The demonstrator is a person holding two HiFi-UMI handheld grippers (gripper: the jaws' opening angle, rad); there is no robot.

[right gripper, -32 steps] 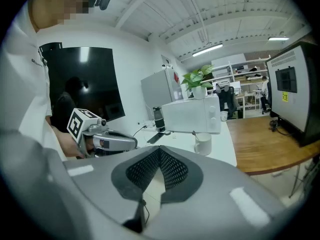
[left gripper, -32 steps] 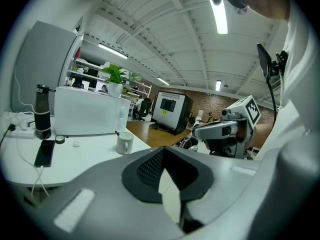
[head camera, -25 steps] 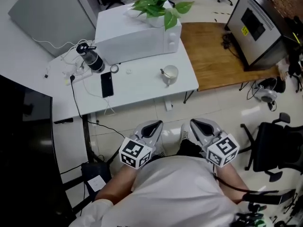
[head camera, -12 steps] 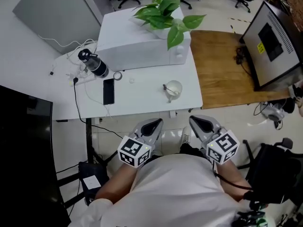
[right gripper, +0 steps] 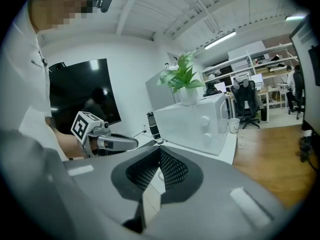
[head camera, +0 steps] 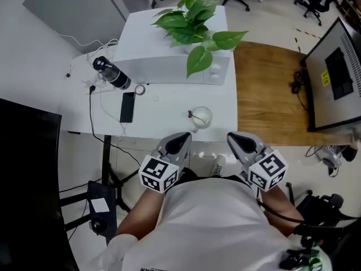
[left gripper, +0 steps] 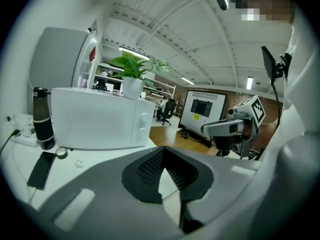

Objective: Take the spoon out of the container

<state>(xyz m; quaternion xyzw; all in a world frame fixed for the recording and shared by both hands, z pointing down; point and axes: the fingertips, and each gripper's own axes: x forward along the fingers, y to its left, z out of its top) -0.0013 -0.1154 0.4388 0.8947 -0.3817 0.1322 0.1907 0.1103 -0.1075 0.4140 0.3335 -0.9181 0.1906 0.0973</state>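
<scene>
A small clear container (head camera: 202, 118) stands near the front edge of the white table (head camera: 163, 114), with a spoon (head camera: 193, 116) leaning in it, handle to the left. Both grippers hover side by side just short of that edge, close to the person's body. My left gripper (head camera: 181, 138) is shut with nothing in it, below and left of the container. My right gripper (head camera: 236, 139) is also shut and empty, below and right of it. In the left gripper view the jaw tips (left gripper: 162, 149) meet, and the container is hidden behind them. The right gripper view shows its tips (right gripper: 160, 150) touching.
A white microwave (head camera: 169, 55) with a potted plant (head camera: 194, 24) on top fills the table's back. A dark bottle (head camera: 110, 72), a small ring (head camera: 139, 89), cables and a black phone (head camera: 127, 107) lie at the left. A wooden desk (head camera: 271, 89) with a monitor (head camera: 338, 78) adjoins on the right.
The person has stepped toward the table, so the container now lies just ahead of both grippers. Both grippers stayed shut and side by side.
</scene>
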